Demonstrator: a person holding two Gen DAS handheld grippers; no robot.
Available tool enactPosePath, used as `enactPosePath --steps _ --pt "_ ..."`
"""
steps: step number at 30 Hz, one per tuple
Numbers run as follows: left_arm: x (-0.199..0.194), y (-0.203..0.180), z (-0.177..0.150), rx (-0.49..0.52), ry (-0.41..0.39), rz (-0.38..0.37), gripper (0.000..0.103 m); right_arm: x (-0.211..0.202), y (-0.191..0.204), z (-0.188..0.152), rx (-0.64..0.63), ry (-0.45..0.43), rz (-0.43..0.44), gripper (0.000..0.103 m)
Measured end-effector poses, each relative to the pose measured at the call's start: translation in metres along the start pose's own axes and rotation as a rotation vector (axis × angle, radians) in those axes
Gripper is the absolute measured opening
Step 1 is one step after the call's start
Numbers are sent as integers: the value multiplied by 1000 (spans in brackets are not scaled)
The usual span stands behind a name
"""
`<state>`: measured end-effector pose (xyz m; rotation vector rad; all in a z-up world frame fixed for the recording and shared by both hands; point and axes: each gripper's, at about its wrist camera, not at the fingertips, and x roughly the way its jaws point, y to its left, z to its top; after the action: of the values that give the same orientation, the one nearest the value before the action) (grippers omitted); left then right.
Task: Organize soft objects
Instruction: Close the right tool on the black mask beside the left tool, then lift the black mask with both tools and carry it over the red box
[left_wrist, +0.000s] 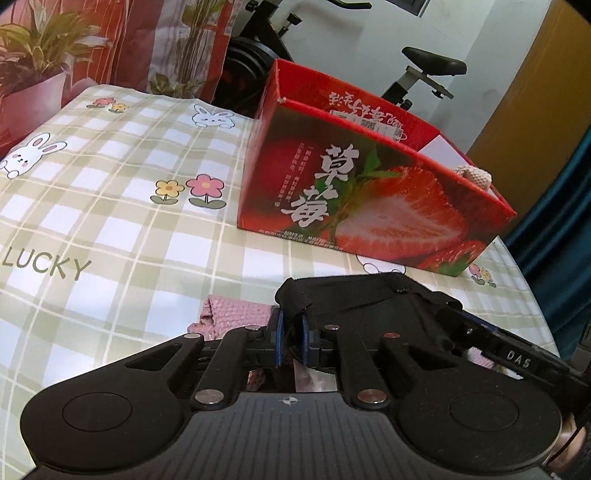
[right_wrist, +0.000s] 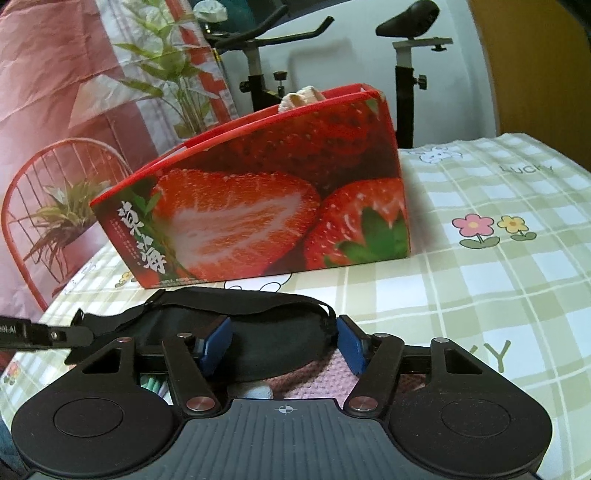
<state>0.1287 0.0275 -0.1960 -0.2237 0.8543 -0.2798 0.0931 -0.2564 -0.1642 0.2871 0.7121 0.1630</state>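
A black fabric eye mask hangs between both grippers just above the checked tablecloth. My left gripper is shut on one end of it. In the right wrist view the mask lies between the blue pads of my right gripper, whose jaws stand wide apart. A pink knitted cloth lies on the table under the mask, also seen in the right wrist view. A red strawberry box stands behind, with a beige knitted item poking out.
The checked tablecloth covers a round table. An exercise bike, a potted plant and a red wire chair stand beyond the table's edge. The other gripper's arm reaches in from the right.
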Motion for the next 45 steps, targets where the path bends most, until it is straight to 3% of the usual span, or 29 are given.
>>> enactPosePath --steps 13,24,35,45 --pt "9 9 -6 -39 3 -10 12 -1 -4 0 48 -3 -3 59" --pt "9 11 -6 -57 3 -19 12 5 -4 12 79 54 -7 59" --pt "1 13 -3 -73 -24 -19 12 -7 3 27 88 38 15 43" --pt "-11 9 1 -62 -66 -31 12 -24 1 28 98 6 17 17"
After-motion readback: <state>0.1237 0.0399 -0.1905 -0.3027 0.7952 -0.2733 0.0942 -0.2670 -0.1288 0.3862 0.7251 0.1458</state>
